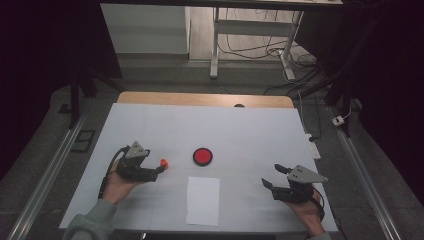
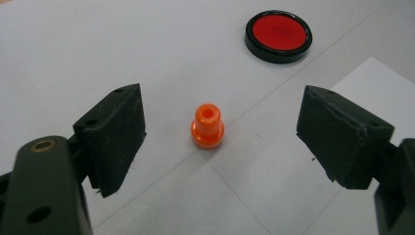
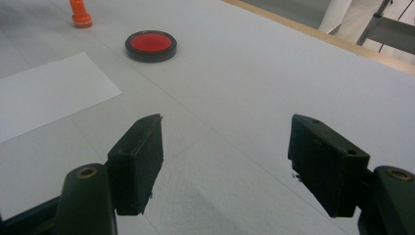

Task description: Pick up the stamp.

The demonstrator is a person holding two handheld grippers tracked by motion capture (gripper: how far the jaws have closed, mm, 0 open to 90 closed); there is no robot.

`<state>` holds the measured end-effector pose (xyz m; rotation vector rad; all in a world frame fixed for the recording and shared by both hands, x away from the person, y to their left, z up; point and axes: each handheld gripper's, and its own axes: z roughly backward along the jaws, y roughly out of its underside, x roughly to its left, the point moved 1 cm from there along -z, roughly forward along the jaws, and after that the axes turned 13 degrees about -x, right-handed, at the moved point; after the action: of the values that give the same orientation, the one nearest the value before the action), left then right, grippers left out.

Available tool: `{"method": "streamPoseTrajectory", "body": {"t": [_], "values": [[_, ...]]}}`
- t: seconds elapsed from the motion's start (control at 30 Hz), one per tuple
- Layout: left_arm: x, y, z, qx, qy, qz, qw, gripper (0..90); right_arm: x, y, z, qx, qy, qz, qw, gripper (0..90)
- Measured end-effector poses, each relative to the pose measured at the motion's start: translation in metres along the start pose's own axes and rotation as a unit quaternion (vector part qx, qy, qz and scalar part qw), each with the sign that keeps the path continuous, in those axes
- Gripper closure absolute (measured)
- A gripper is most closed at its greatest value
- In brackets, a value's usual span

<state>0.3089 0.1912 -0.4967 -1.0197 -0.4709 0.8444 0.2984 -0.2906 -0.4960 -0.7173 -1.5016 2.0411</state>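
Note:
A small orange peg-like piece (image 2: 207, 126) stands upright on the white table cover, also visible in the high view as the orange piece (image 1: 163, 163). My left gripper (image 1: 161, 170) is open, its jaws wide apart on either side of the piece and a little short of it, touching nothing. A round red disc in a black rim (image 1: 202, 156) lies at the table's middle, seen too as the disc (image 2: 278, 35) and the disc (image 3: 150, 45). A white paper sheet (image 1: 203, 200) lies nearer the front edge. My right gripper (image 1: 274, 176) is open and empty at the right.
The white cover (image 1: 250, 135) spans the tabletop, with a wooden edge (image 1: 205, 99) at the far side. Beyond the table stand desk legs and floor cables (image 1: 250, 50). A metal rail (image 1: 45, 175) runs along the left of the table.

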Motion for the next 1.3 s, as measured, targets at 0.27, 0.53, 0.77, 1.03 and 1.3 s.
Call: {"method": "streamPoseTrajectory", "body": {"t": [0.27,0.53,0.77,1.03,1.3], "values": [[0.006,-0.003,-0.021,0.018,-0.003,-0.006,0.9998,19.8,0.0,0.001,-0.001,0.005,0.002,0.002,1.0,28.7],[0.009,0.001,-0.028,0.023,-0.005,-0.015,0.9996,22.5,0.0,0.003,-0.002,0.008,0.001,0.002,1.0,28.8],[0.009,0.007,-0.031,0.021,-0.001,-0.022,0.9995,29.7,0.0,0.003,-0.002,0.01,0.0,0.001,0.9999,28.8],[0.008,0.013,-0.036,0.031,0.006,-0.036,0.9988,38.8,0.0,0.004,-0.002,0.013,0.001,0.001,0.9999,28.9],[0.01,0.018,-0.038,0.032,-0.003,-0.038,0.9988,45.9,0.0,0.004,-0.002,0.013,0.001,0.002,0.9999,29.0]]}}
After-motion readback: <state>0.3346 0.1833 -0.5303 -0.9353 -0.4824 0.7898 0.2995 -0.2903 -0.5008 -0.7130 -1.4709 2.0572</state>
